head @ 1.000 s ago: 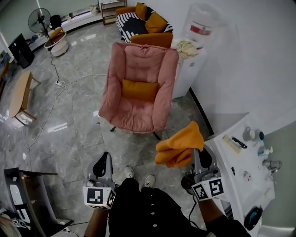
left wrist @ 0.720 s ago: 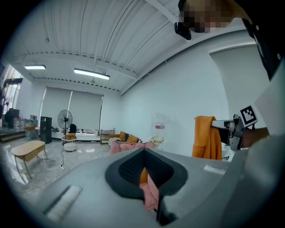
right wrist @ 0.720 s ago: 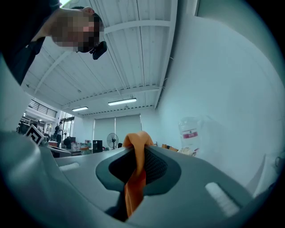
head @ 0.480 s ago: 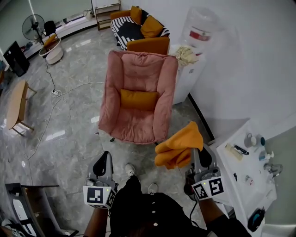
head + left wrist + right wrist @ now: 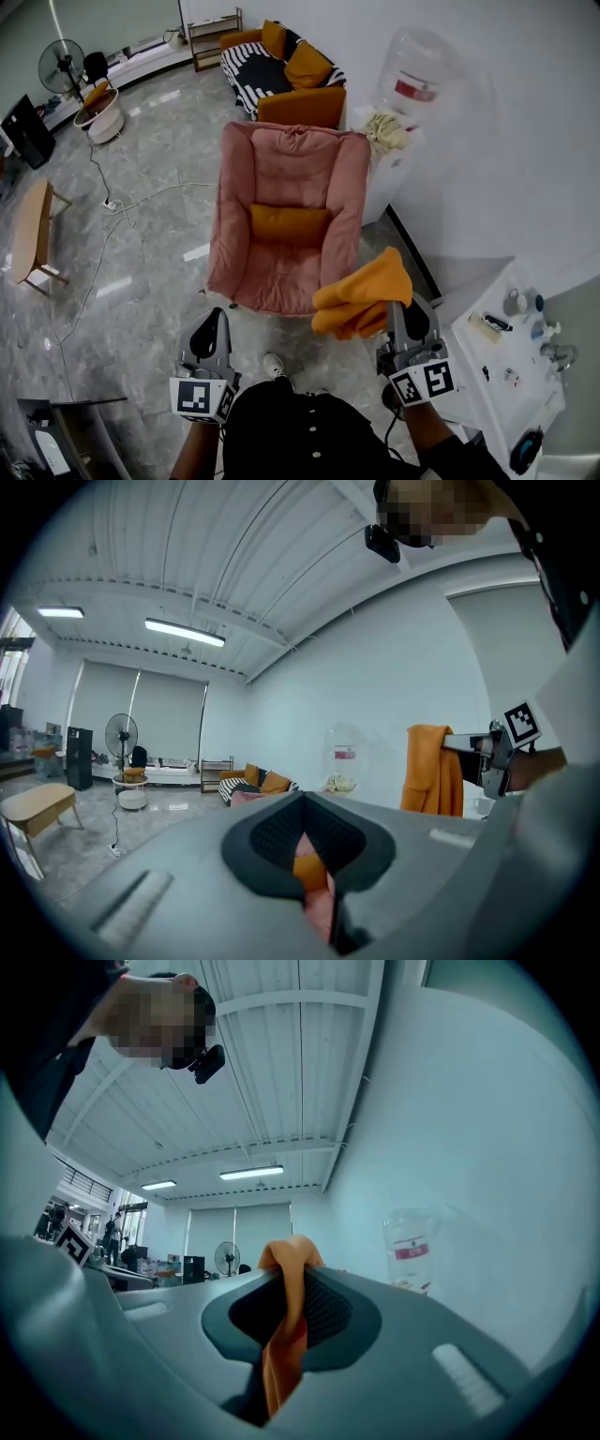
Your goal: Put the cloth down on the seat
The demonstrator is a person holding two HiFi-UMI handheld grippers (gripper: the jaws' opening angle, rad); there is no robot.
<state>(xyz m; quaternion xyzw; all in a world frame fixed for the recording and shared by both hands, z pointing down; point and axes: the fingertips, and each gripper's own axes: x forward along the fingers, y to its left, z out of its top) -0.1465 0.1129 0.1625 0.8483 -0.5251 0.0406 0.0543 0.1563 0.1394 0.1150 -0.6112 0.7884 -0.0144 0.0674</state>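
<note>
My right gripper (image 5: pixel 397 309) is shut on an orange cloth (image 5: pixel 361 295), which hangs in folds over its left side, just in front of the right front corner of a pink armchair (image 5: pixel 281 169). In the right gripper view the cloth (image 5: pixel 281 1354) is pinched between the pads. An orange cushion (image 5: pixel 289 223) lies on the chair's seat. At the lower left my left gripper (image 5: pixel 212 330) hangs with jaws together and nothing held. The left gripper view looks level at the chair through the slit, with the cloth (image 5: pixel 431 771) off to the right.
A water dispenser (image 5: pixel 412 84) stands right of the chair. A white counter (image 5: pixel 506 347) with cups runs along the right wall. Behind the chair is a striped sofa (image 5: pixel 272 56). A cable (image 5: pixel 112 234), a wooden table (image 5: pixel 33 234) and a fan (image 5: pixel 61 66) are on the left.
Both grippers and the view have moved forward toward the pink armchair, which now sits closer. The cloth stays pinched in the right gripper.
</note>
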